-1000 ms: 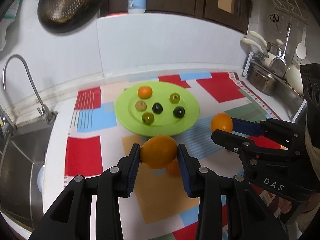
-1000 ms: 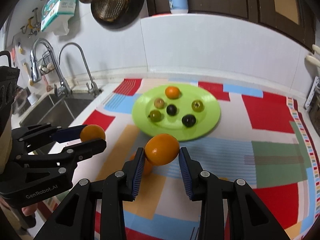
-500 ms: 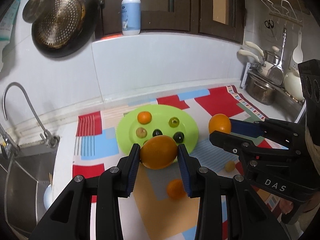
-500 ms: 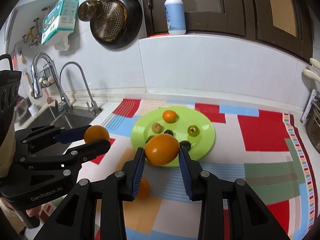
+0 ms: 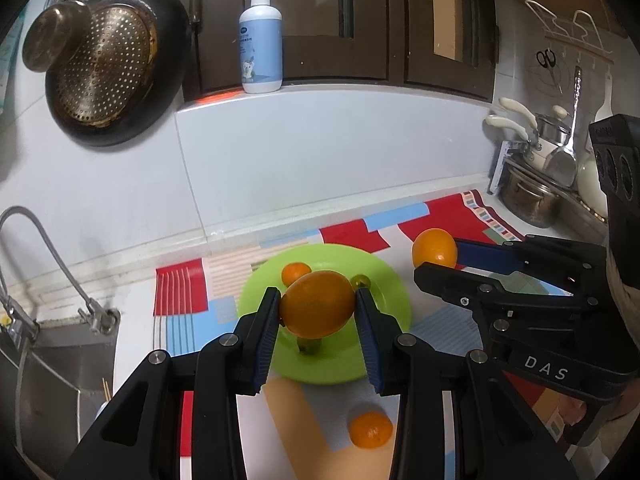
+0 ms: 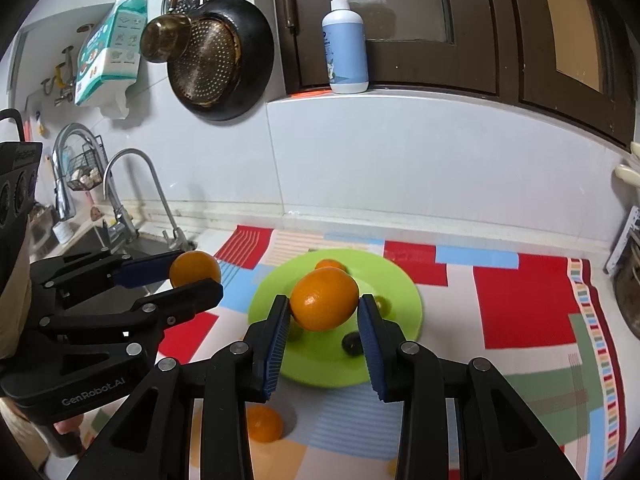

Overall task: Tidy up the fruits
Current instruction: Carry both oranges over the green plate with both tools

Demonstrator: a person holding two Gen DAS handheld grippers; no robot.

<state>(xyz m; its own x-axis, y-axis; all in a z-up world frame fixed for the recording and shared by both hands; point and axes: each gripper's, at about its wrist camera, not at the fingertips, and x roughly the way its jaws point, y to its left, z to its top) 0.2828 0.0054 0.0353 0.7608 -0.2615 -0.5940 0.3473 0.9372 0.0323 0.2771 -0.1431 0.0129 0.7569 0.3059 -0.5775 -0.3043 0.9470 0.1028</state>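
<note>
My left gripper [image 5: 317, 312] is shut on an orange [image 5: 318, 304] and holds it high above the green plate [image 5: 388, 304]. My right gripper [image 6: 323, 312] is shut on another orange [image 6: 324, 300], also above the plate [image 6: 400, 280]. Each gripper shows in the other's view, the right one [image 5: 438, 258] with its orange [image 5: 435, 247] and the left one [image 6: 200, 276] with its orange [image 6: 195, 269]. The plate holds a small orange [image 5: 295, 273] and several small green and dark fruits, partly hidden. A loose small orange [image 5: 370, 430] lies on the mat in front of the plate; it also shows in the right wrist view [image 6: 262, 424].
A colourful patchwork mat [image 6: 520, 312] covers the counter. A sink [image 5: 48, 364] with a tap [image 6: 136, 184] lies to the left. Pots and utensils [image 5: 536, 184] stand at the right. A soap bottle [image 5: 261, 40] stands on the ledge, and a strainer pan [image 5: 108, 64] hangs on the wall.
Both grippers have risen and drawn back from the counter with their oranges still held. The plate and the loose orange now look smaller and lower.
</note>
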